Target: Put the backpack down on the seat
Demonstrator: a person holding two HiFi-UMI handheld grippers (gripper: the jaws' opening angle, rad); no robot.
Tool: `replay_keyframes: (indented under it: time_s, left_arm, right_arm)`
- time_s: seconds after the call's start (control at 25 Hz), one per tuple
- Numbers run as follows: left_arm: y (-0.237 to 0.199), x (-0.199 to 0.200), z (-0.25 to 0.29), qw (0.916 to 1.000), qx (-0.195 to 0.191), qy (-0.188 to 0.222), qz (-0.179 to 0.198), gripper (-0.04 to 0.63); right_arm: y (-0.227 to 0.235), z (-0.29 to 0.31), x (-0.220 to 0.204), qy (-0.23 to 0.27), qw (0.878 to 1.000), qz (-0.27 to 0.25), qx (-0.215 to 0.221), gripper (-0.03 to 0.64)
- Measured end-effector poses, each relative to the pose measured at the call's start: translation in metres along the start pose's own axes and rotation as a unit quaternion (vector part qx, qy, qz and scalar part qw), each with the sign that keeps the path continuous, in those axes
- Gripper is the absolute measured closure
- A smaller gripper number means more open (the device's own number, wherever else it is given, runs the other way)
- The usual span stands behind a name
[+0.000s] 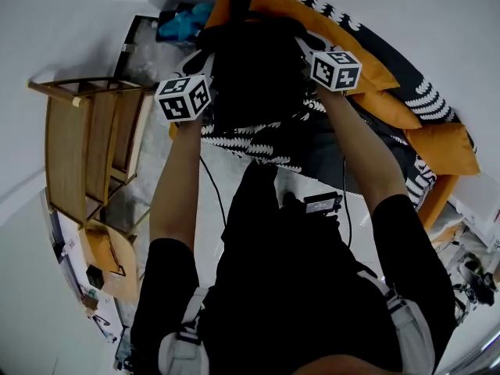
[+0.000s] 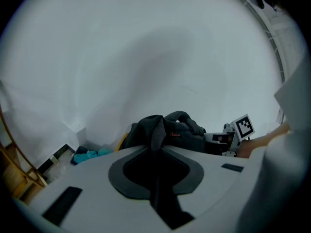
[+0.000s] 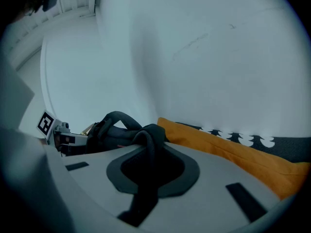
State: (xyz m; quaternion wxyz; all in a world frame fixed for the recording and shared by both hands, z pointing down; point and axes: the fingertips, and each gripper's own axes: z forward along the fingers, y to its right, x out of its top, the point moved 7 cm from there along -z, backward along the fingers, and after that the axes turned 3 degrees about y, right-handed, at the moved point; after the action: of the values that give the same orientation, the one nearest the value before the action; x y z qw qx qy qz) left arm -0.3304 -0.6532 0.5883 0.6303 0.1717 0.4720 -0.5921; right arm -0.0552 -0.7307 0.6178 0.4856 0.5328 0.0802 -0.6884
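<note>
Two holds: black backpack (image 1: 258, 76) between both.
Left claw (image 2: 155, 148): clamped on one strap (image 2: 157, 130).
Right claw (image 3: 147, 148): clamped on other strap (image 3: 146, 136), orange cushion (image 3: 228, 149) right of it.

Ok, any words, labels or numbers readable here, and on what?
No text is readable.
Left cube, right cube: black-and-white square patterns, no letters.
Device at the waist: pale label, too small to read.
Backpack: small red tag, too small to read.
</note>
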Motion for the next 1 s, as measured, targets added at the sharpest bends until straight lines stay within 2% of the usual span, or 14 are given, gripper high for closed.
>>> replay_keyframes:
  time_s: [0.24,0.44,0.68,0.8,1.0]
  left_arm:
    - [-0.013,0.000,0.033,0.9994,0.007,-0.034,0.007,0.528]
    - [-0.022,-0.003,0.053,0.9982,0.019,-0.057,0.004,0.528]
    - [-0.028,-0.004,0.061,0.9966,0.029,-0.077,0.004,0.526]
    - [-0.027,-0.004,0.060,0.9952,0.027,-0.093,0.016,0.519]
    - [-0.024,-0.007,0.053,0.9951,0.026,-0.094,0.017,0.477]
  right_arm:
    - [0.025,0.025,-0.005,-0.041,0.999,0.005,-0.009,0.555]
    - [0.034,0.039,-0.009,-0.055,0.998,0.008,-0.021,0.555]
    - [0.033,0.046,-0.007,-0.084,0.996,-0.012,-0.027,0.548]
    - [0.036,0.045,-0.006,-0.099,0.995,-0.027,-0.018,0.538]
    - [0.035,0.036,-0.010,-0.114,0.993,-0.006,0.004,0.529]
